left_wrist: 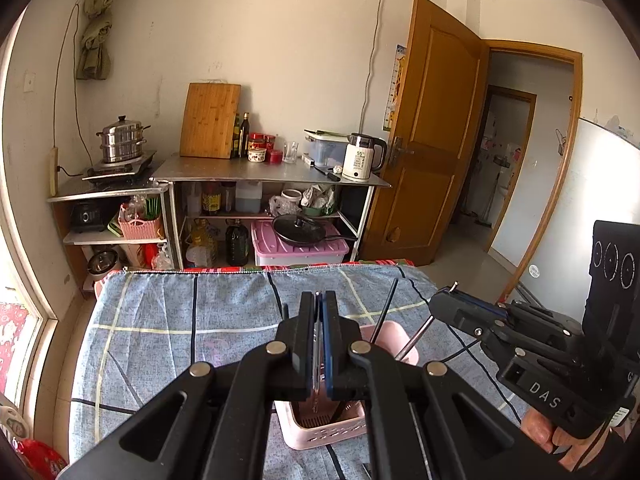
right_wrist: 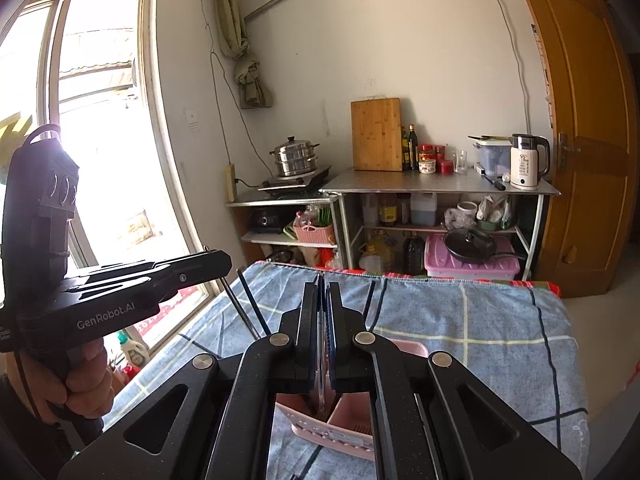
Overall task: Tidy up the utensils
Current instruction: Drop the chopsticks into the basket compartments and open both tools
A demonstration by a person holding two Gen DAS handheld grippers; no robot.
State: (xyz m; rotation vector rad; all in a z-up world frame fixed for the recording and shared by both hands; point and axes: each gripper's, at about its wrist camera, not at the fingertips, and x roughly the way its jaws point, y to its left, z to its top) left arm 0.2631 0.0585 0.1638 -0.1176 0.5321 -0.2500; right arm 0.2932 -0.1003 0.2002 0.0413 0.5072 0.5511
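Jaws on both grippers look pinched nearly together, each on a thin clear utensil standing upright between the pads. Left gripper (left_wrist: 319, 300) has its utensil (left_wrist: 317, 376) running down into the pink caddy (left_wrist: 326, 434) right below; right gripper (right_wrist: 322, 292) has its own clear utensil (right_wrist: 321, 380) pointing down into the same caddy (right_wrist: 340, 436), seen from the other side. Can't tell what kind they are: spoon or fork, ends hidden in the slots.

My read on handling: clear plastic, v. light, smooth so prob slippery, some flex, could snap if squeezed hard or levered against the caddy wall. Grip on the flat mid-handle as now looks fine; I'd let them go low and straight.

Just beyond, dark chopsticks (left_wrist: 385, 308) stick up out of the caddy, tilted, plus a metal-looking rod (left_wrist: 416, 338); stiff, thin, easy to knock w/ a finger.

Caddy sits on blue checked cloth (left_wrist: 168, 320) over the table. Far back: shelf w/ kettle (left_wrist: 362, 156).
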